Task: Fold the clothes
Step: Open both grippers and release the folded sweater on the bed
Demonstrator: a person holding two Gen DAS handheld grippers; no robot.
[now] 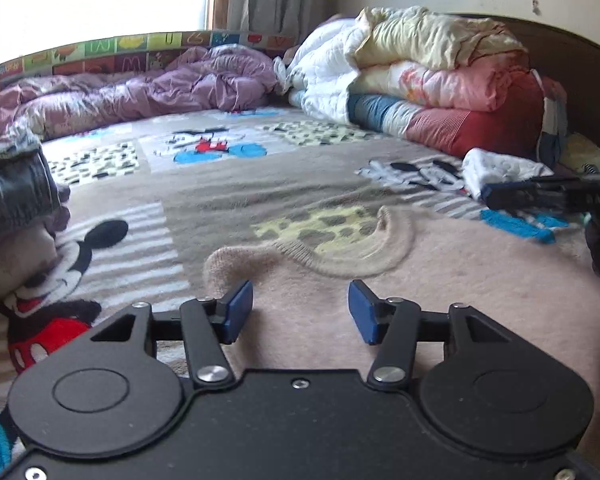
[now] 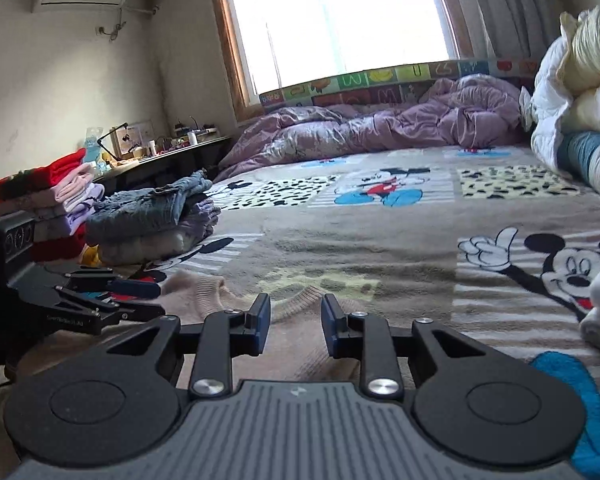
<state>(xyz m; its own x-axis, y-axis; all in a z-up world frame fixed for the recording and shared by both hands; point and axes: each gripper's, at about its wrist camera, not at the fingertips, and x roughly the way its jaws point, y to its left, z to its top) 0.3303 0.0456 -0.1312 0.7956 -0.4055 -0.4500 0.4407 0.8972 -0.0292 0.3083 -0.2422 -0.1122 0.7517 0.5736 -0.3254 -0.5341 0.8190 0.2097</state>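
Pink knit sweater (image 1: pixel 440 280) lies flat on the bed, neckline away from me, spread over the cartoon-print blanket (image 1: pixel 228 200). My guess: laid flat so shoulders/sleeves can be brought in for the fold.

Left hand-held gripper (image 1: pixel 301 312) sits low over the sweater's body, just short of the ribbed collar. Jaws roughly half apart, nothing between the blue pads, only fabric beneath. Can't tell if the tips touch the knit.

Right hand-held gripper (image 2: pixel 296 330) is also over the sweater nr the collar. Jaws narrower than the left, gap clear, no cloth pinched. Left view shows it coming in sideways from the right edge.

Textures: sweater is fuzzy, soft, w/ a ribbed round neck and a rounded shoulder hump at left; probably drapes and slides easily, so pinch at an edge rather than mid-panel. Blanket is plush fleece and should grip the knit a bit.

Folded stack (image 2: pixel 152 216) (denim-like grey-blue on top, lilac under) sits at the bed's left, presumably finished pieces. Purple quilt (image 1: pixel 140 92) is bunched by the window; bedding roll (image 1: pixel 440 80) sits against the headboard, well apart from the work area.
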